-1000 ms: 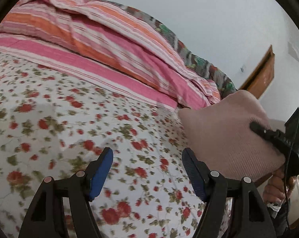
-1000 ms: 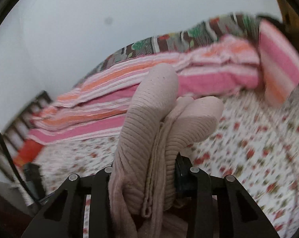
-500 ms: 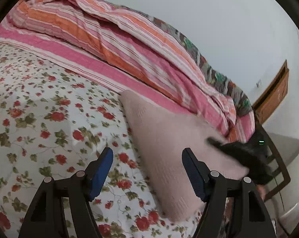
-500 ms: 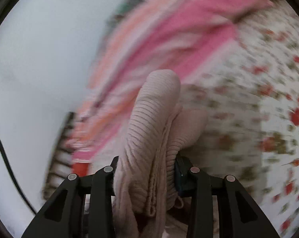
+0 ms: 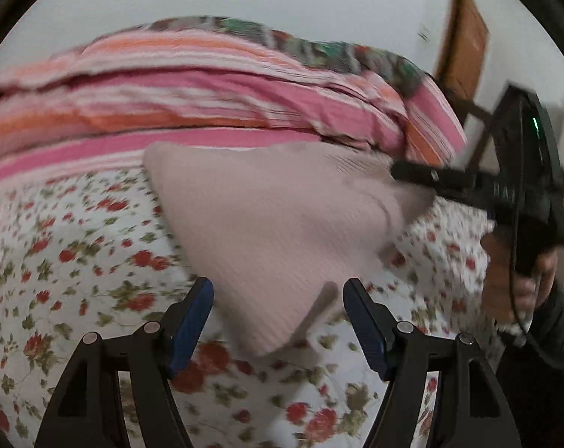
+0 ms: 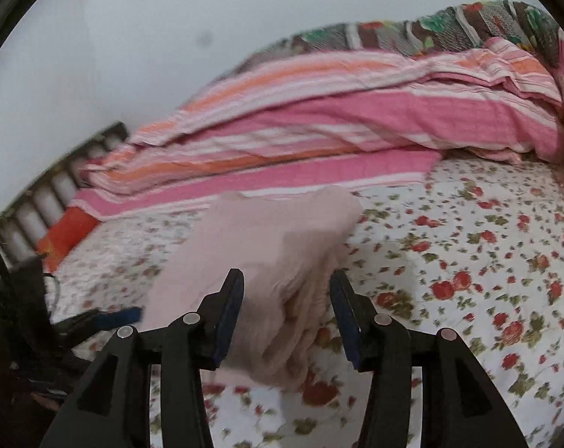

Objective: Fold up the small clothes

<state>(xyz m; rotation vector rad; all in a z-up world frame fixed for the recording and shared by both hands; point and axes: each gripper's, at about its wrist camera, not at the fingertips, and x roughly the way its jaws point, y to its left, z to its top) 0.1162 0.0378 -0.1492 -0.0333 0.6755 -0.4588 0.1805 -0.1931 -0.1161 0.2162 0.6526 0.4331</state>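
Note:
A pale pink ribbed knit garment (image 5: 282, 216) lies folded on the floral bedsheet (image 5: 76, 261); it also shows in the right wrist view (image 6: 274, 246). My left gripper (image 5: 278, 310) is open and empty, its jaws on either side of the garment's near corner. My right gripper (image 6: 285, 298) is open, its blue-padded jaws apart around the garment's near end, not clamping it. In the left wrist view the right gripper (image 5: 431, 177) reaches the garment's right end.
A pink and orange striped quilt (image 6: 338, 119) is bunched along the back of the bed against the white wall. A slatted bed frame (image 6: 50, 186) is at the left. A wooden door (image 5: 465, 52) and a dark chair stand at the right.
The right gripper swung the garment down onto the bedsheet and opened, letting it go. The left gripper stayed open and now has the garment's corner between its jaws.

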